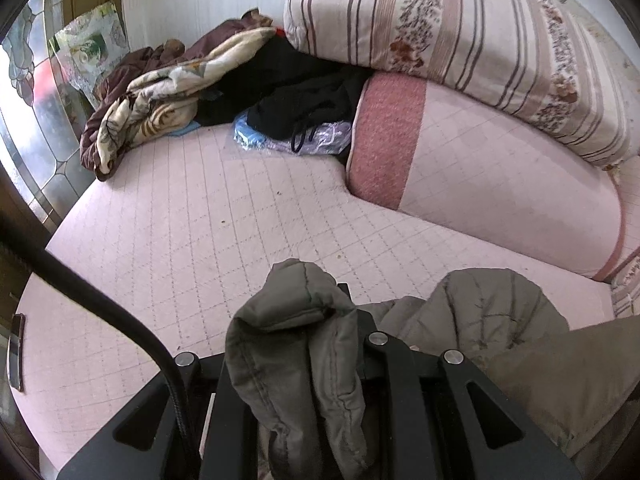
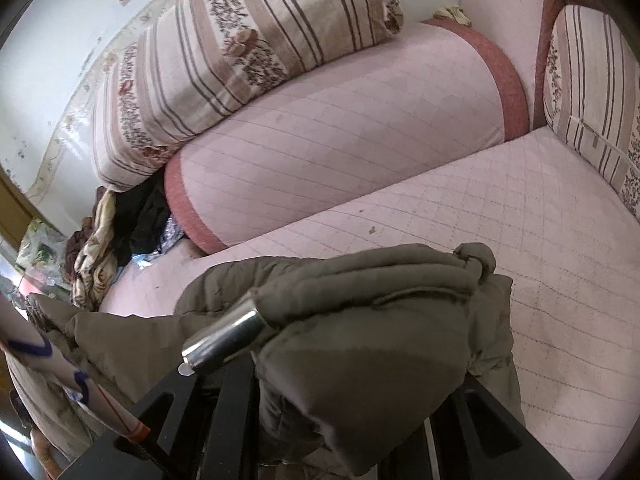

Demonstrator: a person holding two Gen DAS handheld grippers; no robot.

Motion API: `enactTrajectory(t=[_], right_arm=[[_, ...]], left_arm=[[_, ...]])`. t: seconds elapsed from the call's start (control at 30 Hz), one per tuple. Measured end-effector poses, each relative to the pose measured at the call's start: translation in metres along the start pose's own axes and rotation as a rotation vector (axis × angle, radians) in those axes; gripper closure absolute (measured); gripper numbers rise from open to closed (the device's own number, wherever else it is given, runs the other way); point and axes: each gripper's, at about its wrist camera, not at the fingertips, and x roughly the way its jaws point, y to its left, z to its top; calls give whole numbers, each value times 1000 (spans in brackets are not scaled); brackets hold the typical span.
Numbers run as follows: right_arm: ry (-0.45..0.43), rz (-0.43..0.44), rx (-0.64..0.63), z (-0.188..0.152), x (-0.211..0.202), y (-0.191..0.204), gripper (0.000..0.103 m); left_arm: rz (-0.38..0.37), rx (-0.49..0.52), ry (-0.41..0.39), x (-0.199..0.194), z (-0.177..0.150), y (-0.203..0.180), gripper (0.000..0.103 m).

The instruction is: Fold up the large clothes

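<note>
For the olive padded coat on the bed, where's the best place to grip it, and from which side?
Grip the coat at its thick stitched edges, one gripper per corner, coming from above at the near side of the bed. The bunched, padded hem gives closed jaws bulk to bite.

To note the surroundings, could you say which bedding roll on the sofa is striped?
The upper roll, striped and floral; the plain pink quilted roll lies under it.

Both grippers angled downward, left gripper [image 1: 320,360] and right gripper [image 2: 340,380] each clamped on padded cloth.
</note>
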Motion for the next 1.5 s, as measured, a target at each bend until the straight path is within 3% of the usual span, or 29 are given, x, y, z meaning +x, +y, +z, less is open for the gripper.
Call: enactTrajectory(t=[0.57,0.77,0.83,1.03,1.1,1.17,1.27,1.33,1.5], right_arm=[[68,-95,36,1,79,-22,86],[88,-118,39,-3,102,-28,86],[95,-112,61,-3,105,-30,86],[99,-51,89,2,86,-33,74],[90,-12,124,5,75,-37,64],[68,17,159,8,59,-41,46],[-12,-5,165,13,27,-38,25],[-77,-50,142,16,3,-32,20],[-115,-51,-26,7,-31,1,20]], left_arm=[[129,26,74,92,0,-19,85],[145,-3,87,116,-4,-17,76],[117,-27,103,117,-2,-11,66],[-32,-119,88,70,9,26,45],[-83,-156,73,51,14,43,43],[-104,-182,59,33,20,56,42],[-112,-228,27,3,25,74,40],[-109,-220,6,-17,23,75,39],[-120,-109,-35,-51,2,38,35]])
